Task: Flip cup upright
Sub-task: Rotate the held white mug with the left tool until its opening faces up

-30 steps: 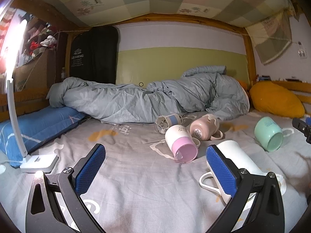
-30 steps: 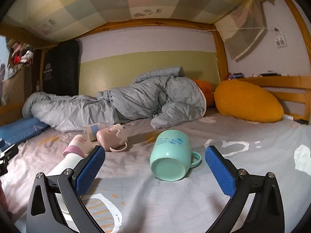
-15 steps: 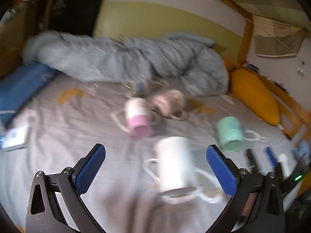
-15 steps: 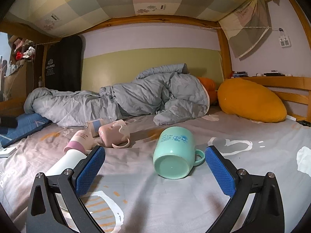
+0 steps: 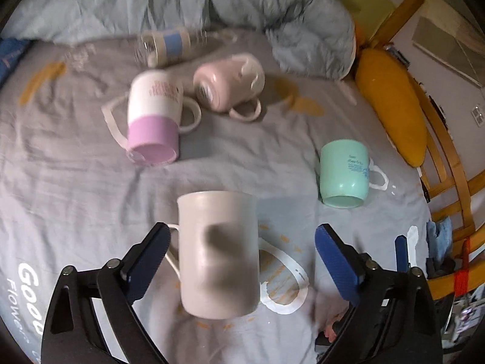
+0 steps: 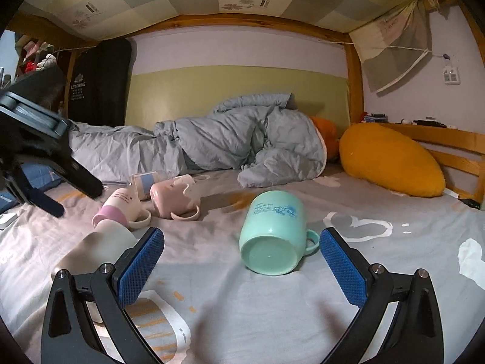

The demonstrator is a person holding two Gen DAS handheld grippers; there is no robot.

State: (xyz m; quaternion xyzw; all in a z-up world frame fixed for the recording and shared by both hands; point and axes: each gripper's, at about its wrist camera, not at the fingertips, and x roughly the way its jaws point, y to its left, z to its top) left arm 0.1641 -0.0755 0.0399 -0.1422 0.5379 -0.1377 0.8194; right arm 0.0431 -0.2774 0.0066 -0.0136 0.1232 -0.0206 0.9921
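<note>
A white mug (image 5: 218, 251) lies on its side on the grey bed sheet (image 5: 75, 188), handle to the left. My left gripper (image 5: 239, 261) is open above it and looks down, the mug between its blue pads. A mint green mug (image 6: 272, 232) lies on its side, base toward me, between the open pads of my right gripper (image 6: 241, 268). The green mug also shows in the left wrist view (image 5: 344, 173). The left gripper shows in the right wrist view (image 6: 36, 151), raised at the left.
A pink and white mug (image 5: 154, 118), a pale pink mug (image 5: 227, 86) and a glass bottle (image 5: 172, 47) lie on their sides farther back. A grey duvet (image 6: 227, 139) is bunched along the wall. An orange pillow (image 6: 391, 159) lies by the wooden rail at the right.
My left gripper has risen and tilted downward, and now hangs over the white mug. My right gripper has stayed low behind the green mug and crept slightly closer.
</note>
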